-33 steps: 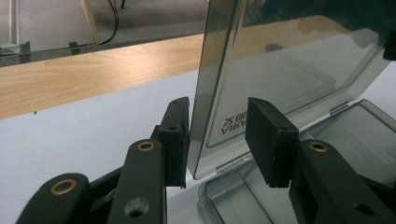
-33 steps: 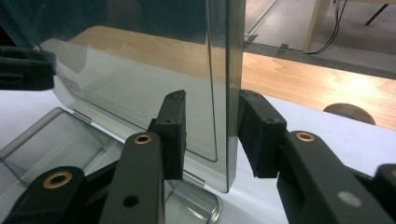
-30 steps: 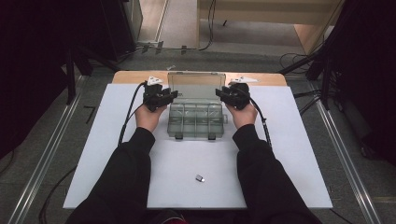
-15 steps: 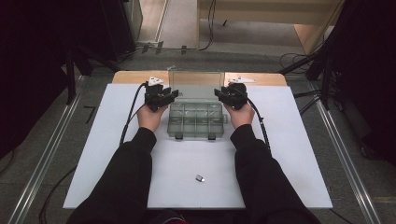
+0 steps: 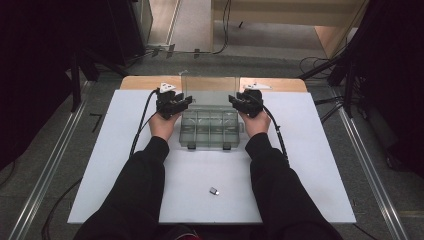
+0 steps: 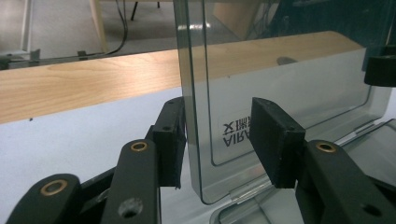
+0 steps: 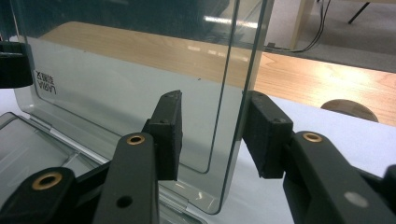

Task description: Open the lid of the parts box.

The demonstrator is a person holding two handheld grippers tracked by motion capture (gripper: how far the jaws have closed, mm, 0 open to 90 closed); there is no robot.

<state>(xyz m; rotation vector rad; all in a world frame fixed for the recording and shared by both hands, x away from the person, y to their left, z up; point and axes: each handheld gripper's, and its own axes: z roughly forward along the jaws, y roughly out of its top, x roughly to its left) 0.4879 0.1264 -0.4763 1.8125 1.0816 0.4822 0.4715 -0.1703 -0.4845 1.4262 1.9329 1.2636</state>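
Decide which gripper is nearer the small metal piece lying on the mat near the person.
Left, slightly. The left gripper is beyond the piece and to its left; the right gripper sits equally far back, a bit farther to its right. Both straddle the lid.

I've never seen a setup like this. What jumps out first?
A clear plastic box sits mid-table with its lid standing upright. A person's two hands each hold a black claw, the left claw and right claw, straddling the lid's side edges; their jaws have just been opening. Nearer the person lies a small metal piece.

Clear compartment box (image 5: 209, 129) on white table, lid (image 5: 210, 90) upright.
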